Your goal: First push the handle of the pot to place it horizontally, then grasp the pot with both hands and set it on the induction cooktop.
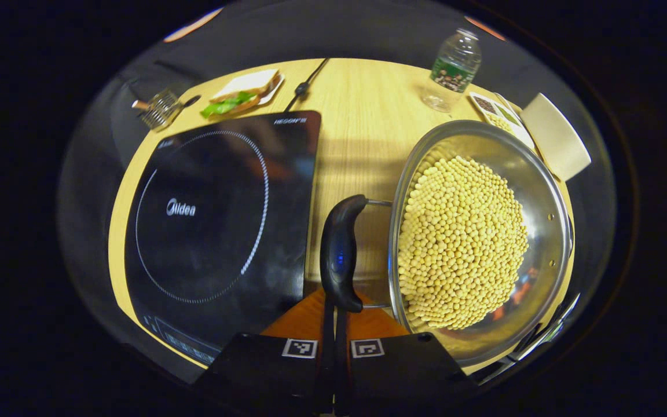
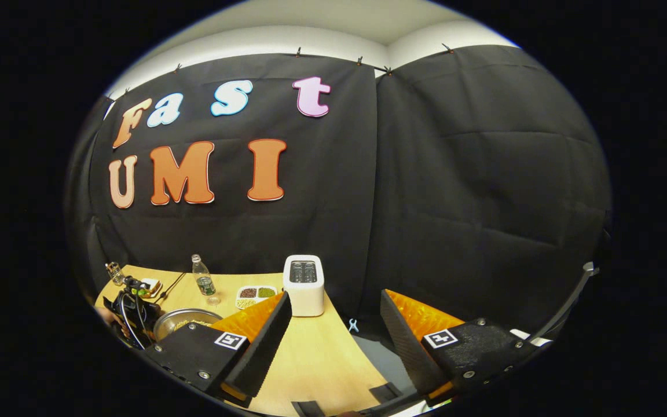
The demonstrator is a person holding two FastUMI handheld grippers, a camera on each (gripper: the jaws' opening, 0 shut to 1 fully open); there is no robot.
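Left gripper fingers nearly together, tips at near end of pot handle; actual contact unclear. Right gripper wide apart, raised, clamping nothing. Pot holds heap of soybeans, stands on table beside induction cooktop, nearer right edge. Judgement: push stage; two-handed grasp and transfer undone.
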